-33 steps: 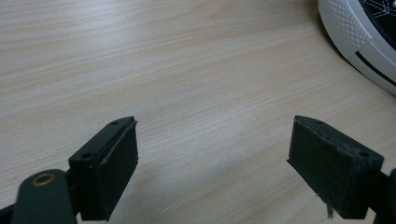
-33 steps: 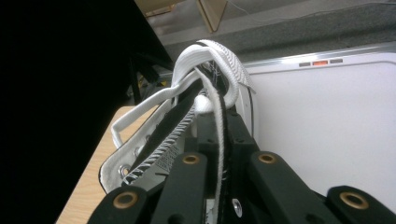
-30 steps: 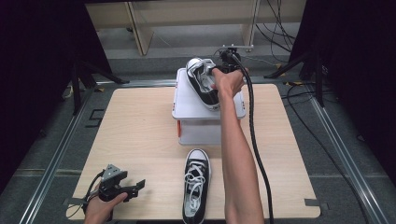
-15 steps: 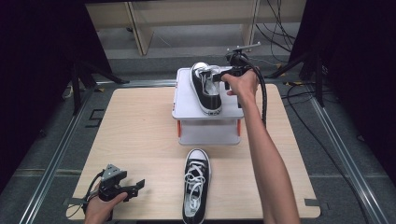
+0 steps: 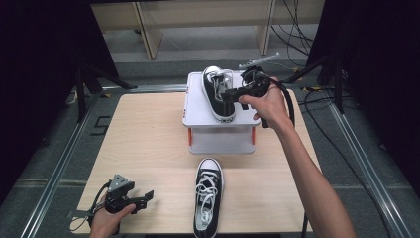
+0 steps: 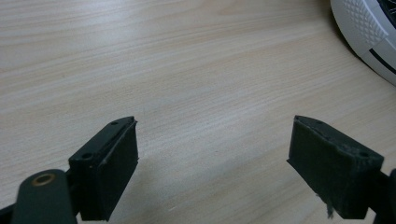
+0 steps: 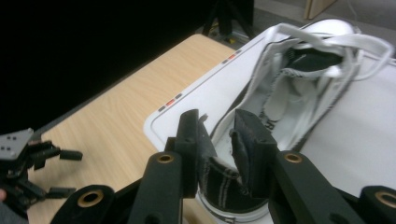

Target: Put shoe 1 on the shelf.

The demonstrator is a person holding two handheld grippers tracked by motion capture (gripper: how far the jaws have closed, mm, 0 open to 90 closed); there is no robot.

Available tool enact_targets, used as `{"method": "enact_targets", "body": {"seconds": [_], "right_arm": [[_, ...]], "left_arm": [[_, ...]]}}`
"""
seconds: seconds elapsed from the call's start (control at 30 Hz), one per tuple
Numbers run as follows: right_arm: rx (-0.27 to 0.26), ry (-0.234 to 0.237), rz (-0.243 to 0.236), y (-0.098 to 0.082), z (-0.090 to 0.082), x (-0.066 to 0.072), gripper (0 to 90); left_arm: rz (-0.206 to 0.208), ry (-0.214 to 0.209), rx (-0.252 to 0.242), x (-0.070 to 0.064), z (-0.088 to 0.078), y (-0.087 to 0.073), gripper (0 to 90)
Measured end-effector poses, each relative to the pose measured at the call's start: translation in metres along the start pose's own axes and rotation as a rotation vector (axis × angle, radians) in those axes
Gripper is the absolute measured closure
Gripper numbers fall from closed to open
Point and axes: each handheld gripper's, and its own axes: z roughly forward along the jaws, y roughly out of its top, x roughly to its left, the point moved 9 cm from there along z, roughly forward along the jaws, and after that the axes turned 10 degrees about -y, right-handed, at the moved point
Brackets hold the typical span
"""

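A black-and-white sneaker (image 5: 217, 89) lies on the white box (image 5: 198, 106) at the table's far side, toe pointing away. My right gripper (image 5: 229, 98) is at its heel. In the right gripper view the jaws (image 7: 217, 135) stand apart, astride the heel wall of the sneaker (image 7: 299, 93) without pressing on it; they have just been opening. A matching sneaker (image 5: 208, 198) lies on the table near the front edge. My left gripper (image 5: 144, 198) rests open to its left, low over bare wood (image 6: 212, 172), with the sneaker's white toe (image 6: 369, 28) at the upper right.
The white box (image 7: 187, 112) has orange feet and stands on the wooden table (image 5: 143, 134). Metal rails run along both sides of the table. Cables and stands sit beyond the far right corner. The left gripper (image 7: 28, 158) shows far off in the right gripper view.
The right hand has shifted to the right over the box, and its jaws have parted from the sneaker's heel. The sneaker on the box has shifted slightly. The left gripper has kept still.
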Motion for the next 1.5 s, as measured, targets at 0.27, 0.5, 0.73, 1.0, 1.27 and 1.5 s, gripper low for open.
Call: {"method": "enact_targets", "body": {"seconds": [0.27,0.5,0.73,1.0,1.27,1.5], "right_arm": [[0.053,-0.002,-0.079,-0.003,0.019,0.007,83.2],[0.087,-0.048,-0.112,0.006,0.023,0.015,88.9],[0.080,-0.057,-0.114,0.017,0.033,0.033,88.8],[0.076,-0.051,-0.102,0.012,0.041,0.041,87.7],[-0.057,0.006,-0.012,0.011,0.000,0.043,62.5],[-0.119,0.046,0.013,-0.023,-0.031,0.040,57.6]], "left_arm": [[0.001,0.000,-0.003,0.001,-0.001,0.001,15.3],[0.003,-0.002,-0.001,0.000,-0.001,0.001,15.3],[0.003,-0.002,0.001,0.001,0.000,0.000,15.3],[-0.003,-0.009,-0.007,-0.001,-0.002,0.001,15.3],[-0.001,0.001,-0.007,0.001,-0.002,0.001,15.3],[-0.002,-0.001,-0.005,0.000,-0.001,0.001,15.3]]}}
